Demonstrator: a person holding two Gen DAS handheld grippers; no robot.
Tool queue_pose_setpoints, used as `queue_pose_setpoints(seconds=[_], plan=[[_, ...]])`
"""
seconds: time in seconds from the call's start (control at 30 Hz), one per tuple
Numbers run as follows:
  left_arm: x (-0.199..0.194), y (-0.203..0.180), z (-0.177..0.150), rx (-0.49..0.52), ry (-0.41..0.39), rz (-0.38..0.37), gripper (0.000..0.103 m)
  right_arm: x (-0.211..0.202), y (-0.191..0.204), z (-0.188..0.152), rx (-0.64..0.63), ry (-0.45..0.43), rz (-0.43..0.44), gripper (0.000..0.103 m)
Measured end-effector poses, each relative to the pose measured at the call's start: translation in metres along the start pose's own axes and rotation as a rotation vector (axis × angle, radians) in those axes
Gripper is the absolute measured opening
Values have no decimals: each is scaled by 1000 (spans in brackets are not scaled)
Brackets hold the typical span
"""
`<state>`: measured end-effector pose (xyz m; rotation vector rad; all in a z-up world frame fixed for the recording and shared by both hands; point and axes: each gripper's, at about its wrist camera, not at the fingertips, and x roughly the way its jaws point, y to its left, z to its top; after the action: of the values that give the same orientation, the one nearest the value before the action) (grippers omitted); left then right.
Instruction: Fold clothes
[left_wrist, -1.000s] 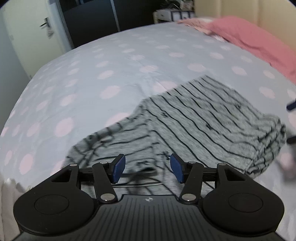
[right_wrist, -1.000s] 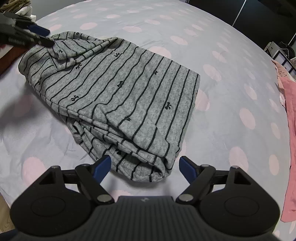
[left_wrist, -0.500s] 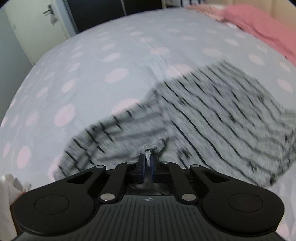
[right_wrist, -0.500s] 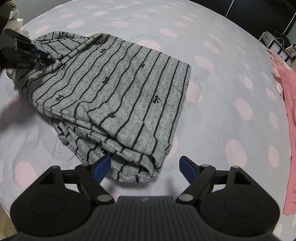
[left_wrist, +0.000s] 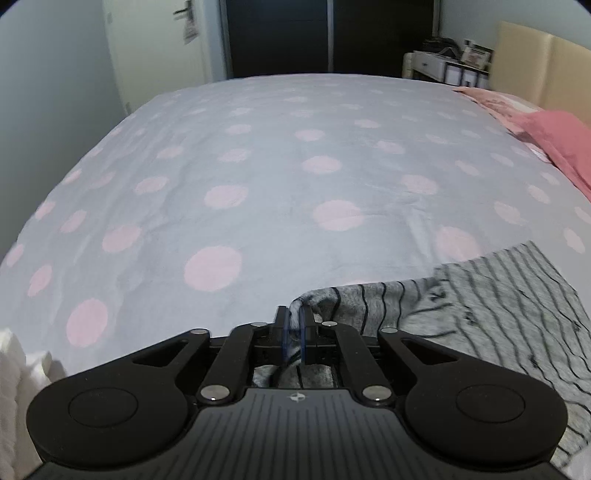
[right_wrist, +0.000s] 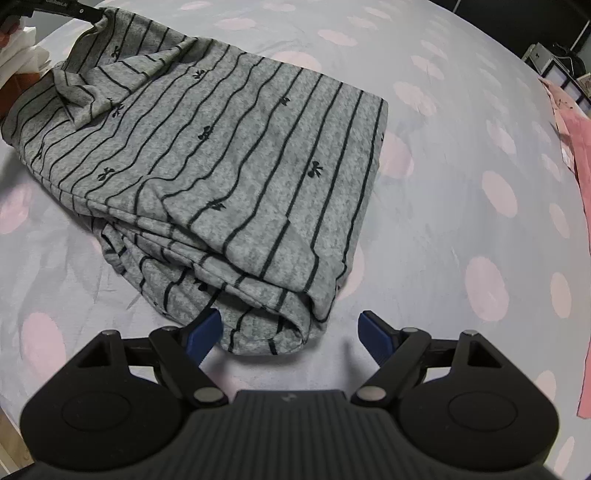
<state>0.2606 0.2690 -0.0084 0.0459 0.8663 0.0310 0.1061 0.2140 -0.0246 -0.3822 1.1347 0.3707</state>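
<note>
Lifting striped garment edge higher, left tongs still clamped.

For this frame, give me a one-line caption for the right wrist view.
Open right gripper poised at near fold of grey black-striped knit garment on pink-dotted bedspread.

Dim, soft, even light; fisheye-warped edges.

L hand-held gripper: clamped, raised | R hand-held gripper: jaws wide, low
</note>
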Motion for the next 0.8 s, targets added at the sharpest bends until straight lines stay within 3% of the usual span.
queue_pose_setpoints(seconds=[0.13, 0.37, 0.47, 0.5, 0.57, 0.63, 0.8], plan=[[1, 4, 1, -8, -7, 21, 28, 1, 1, 1, 1, 2, -2, 83], [-24, -27, -9, 176, 3, -100, 28, 0, 5, 1, -23, -1, -1, 83], [-30, -50, -21, 273, 36, -197, 29, -3, 5, 1, -27, -10, -9, 83], [-32, -58, -26, 304, 49, -234, 31, -4, 5, 1, -27, -13, -13, 83], [-34, -75, -36, 361, 77, -299, 44, -6, 4, 1, -27, -20, -18, 84], [-33, -91, -46, 425, 99, -312, 44, -8, 4, 0, -24, -25, -21, 84], [-18, -110, -69, 482, 152, -246, 44, -8, 6, 0, -29, -22, -24, 84]])
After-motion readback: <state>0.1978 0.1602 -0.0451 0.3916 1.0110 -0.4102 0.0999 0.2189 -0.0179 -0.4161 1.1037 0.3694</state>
